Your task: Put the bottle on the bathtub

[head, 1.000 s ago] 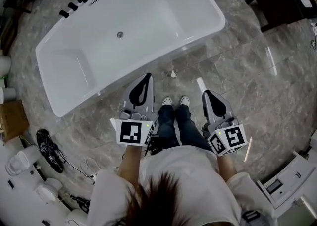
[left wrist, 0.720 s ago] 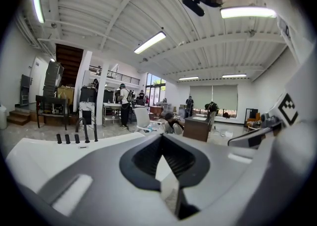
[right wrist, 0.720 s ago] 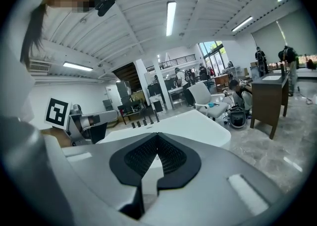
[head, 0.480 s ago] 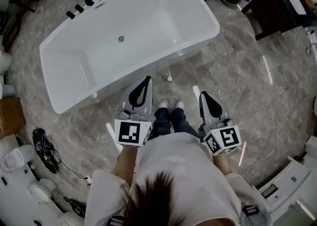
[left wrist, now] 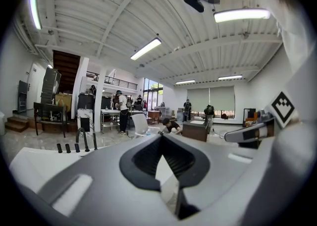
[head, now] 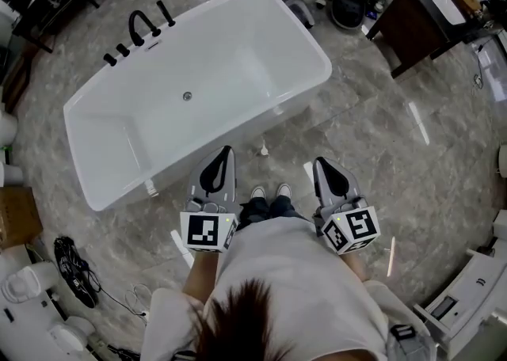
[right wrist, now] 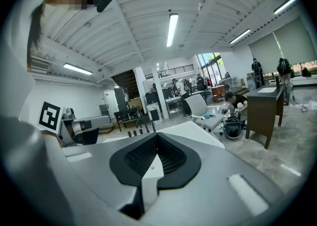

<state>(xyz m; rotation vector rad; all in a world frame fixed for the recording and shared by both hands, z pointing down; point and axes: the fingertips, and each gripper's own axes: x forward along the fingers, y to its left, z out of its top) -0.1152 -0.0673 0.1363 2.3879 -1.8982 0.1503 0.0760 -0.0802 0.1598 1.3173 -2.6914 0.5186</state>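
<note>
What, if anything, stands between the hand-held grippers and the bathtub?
Nothing visible. Only floor lies between the left hand-held gripper, the right hand-held gripper and the bathtub, plus a small white object by its near wall.

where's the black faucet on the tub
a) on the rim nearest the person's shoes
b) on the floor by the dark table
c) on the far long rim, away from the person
c: in the head view the black faucet stands on the long rim of the bathtub that lies away from the person's shoes.
</note>
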